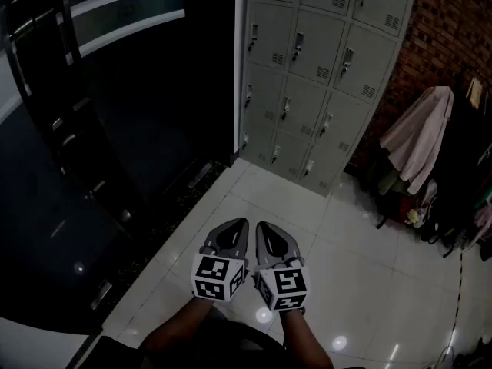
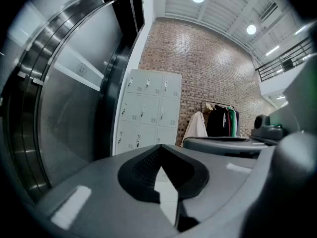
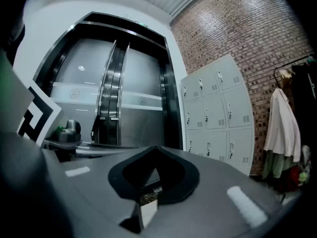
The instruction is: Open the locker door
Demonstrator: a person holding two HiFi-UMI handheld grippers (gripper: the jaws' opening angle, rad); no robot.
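Note:
A bank of grey metal lockers (image 1: 315,75) stands against the far wall, all doors closed, each with a small handle. The same lockers (image 2: 148,110) show ahead in the left gripper view, and the lockers (image 3: 218,115) sit to the right in the right gripper view. Both grippers hang side by side low in the head view, well short of the lockers. My left gripper (image 1: 240,223) has its jaws together with nothing between them. My right gripper (image 1: 261,225) is shut and empty too.
A dark curved glass and metal wall (image 1: 92,129) fills the left. A clothes rack with a pale coat (image 1: 419,133) and dark garments stands right of the lockers against a brick wall (image 1: 453,29). White glossy floor tiles (image 1: 346,237) lie between me and the lockers.

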